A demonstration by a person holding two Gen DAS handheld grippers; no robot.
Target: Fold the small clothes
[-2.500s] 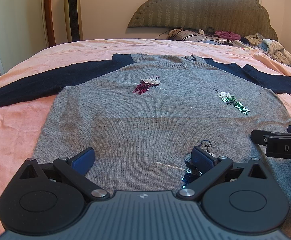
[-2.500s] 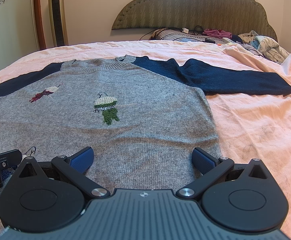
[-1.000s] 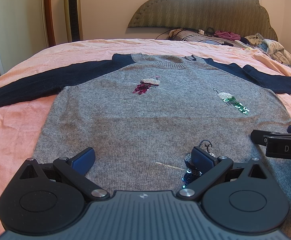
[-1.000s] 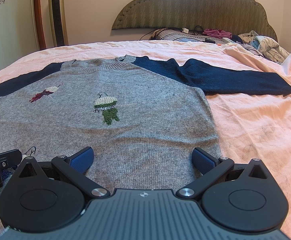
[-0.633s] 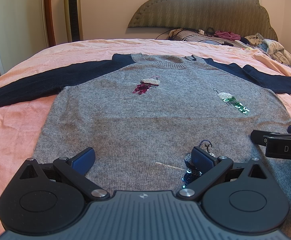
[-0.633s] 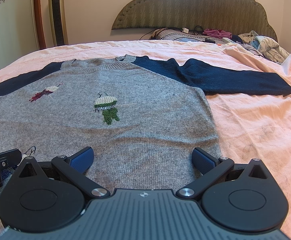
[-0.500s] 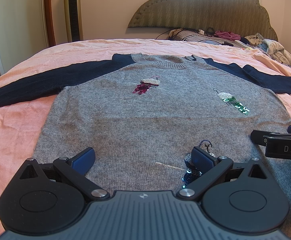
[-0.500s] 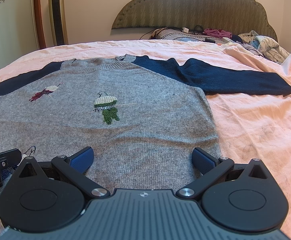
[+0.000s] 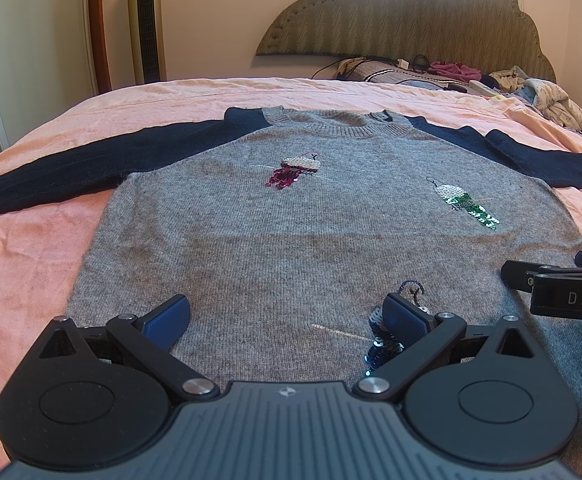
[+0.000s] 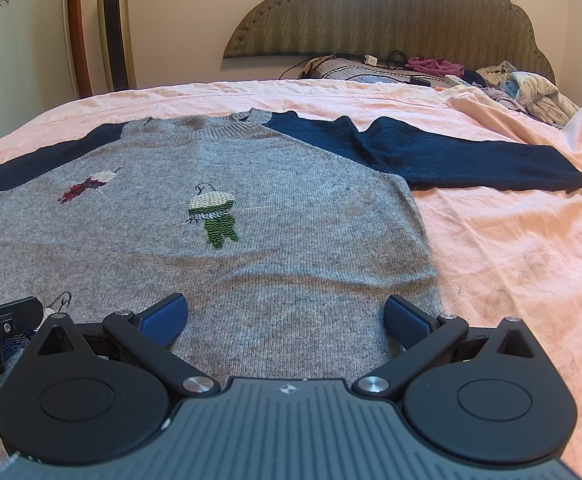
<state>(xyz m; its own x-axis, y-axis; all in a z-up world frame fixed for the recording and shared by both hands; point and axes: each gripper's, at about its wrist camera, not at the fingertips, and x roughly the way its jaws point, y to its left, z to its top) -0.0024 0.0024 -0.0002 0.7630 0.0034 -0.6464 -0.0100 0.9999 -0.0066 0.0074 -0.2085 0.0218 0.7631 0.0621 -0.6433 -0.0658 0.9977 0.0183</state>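
A grey knit sweater (image 9: 291, 232) (image 10: 283, 248) with navy sleeves lies flat, front up, on a pink bedsheet (image 9: 19, 264) (image 10: 523, 256). Sequin figures decorate its chest. Both sleeves are spread outward: the left sleeve (image 9: 91, 164) and the right sleeve (image 10: 451, 156). My left gripper (image 9: 287, 316) hovers open over the sweater's lower left part, near the hem. My right gripper (image 10: 287, 316) stands open over the lower right part, its right finger near the sweater's side edge. Neither holds anything. Each gripper's finger shows at the edge of the other's view.
A padded headboard (image 9: 407, 16) stands at the far end. A pile of clothes and cables (image 10: 491, 76) lies by the pillows at the back right. A tower fan (image 9: 145, 20) and a wardrobe (image 9: 31, 40) stand at the left.
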